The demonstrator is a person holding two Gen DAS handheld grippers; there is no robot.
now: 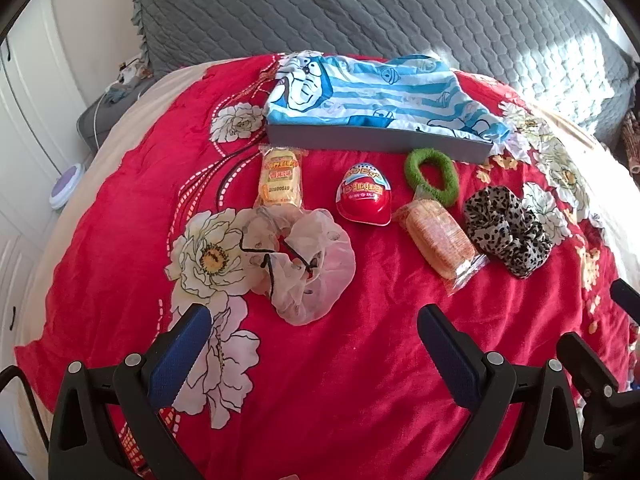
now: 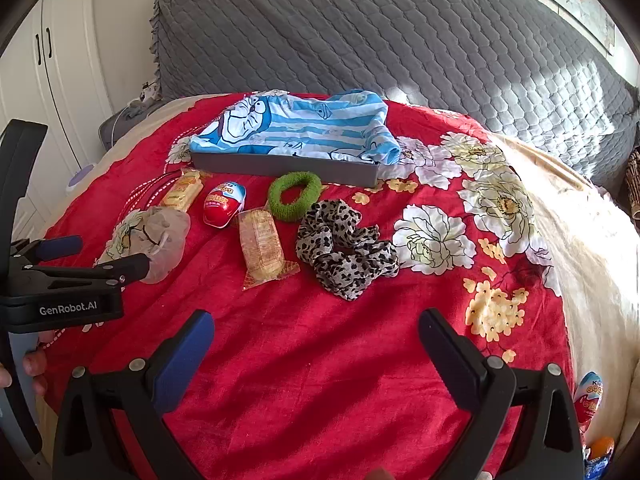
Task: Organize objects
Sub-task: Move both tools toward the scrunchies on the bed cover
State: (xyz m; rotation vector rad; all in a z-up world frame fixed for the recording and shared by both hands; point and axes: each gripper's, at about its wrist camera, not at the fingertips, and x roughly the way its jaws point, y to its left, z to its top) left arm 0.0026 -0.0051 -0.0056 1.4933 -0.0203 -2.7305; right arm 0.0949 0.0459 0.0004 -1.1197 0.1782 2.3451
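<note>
On the red flowered bedspread lie a sheer white scrunchie (image 1: 298, 258) (image 2: 154, 238), a yellow snack pack (image 1: 280, 180) (image 2: 182, 192), a red toy egg (image 1: 364, 196) (image 2: 222, 204), an orange wrapped snack (image 1: 440, 242) (image 2: 262, 246), a green scrunchie (image 1: 432, 176) (image 2: 294, 196) and a leopard scrunchie (image 1: 506, 228) (image 2: 346, 250). Behind them stands a grey tray (image 1: 376, 140) (image 2: 280, 168) lined with blue striped cartoon cloth (image 1: 376, 94) (image 2: 296, 128). My left gripper (image 1: 314, 332) (image 2: 104, 254) is open and empty, just short of the white scrunchie. My right gripper (image 2: 316, 340) is open and empty, nearer than the snack and leopard scrunchie.
A grey quilted headboard (image 2: 360, 32) rises behind the bed. White wardrobe doors (image 2: 44, 80) stand at left. Another toy egg (image 2: 588, 398) and an orange-and-blue item (image 2: 600, 454) lie at the bed's right edge. Cream blanket (image 2: 580, 248) covers the right side.
</note>
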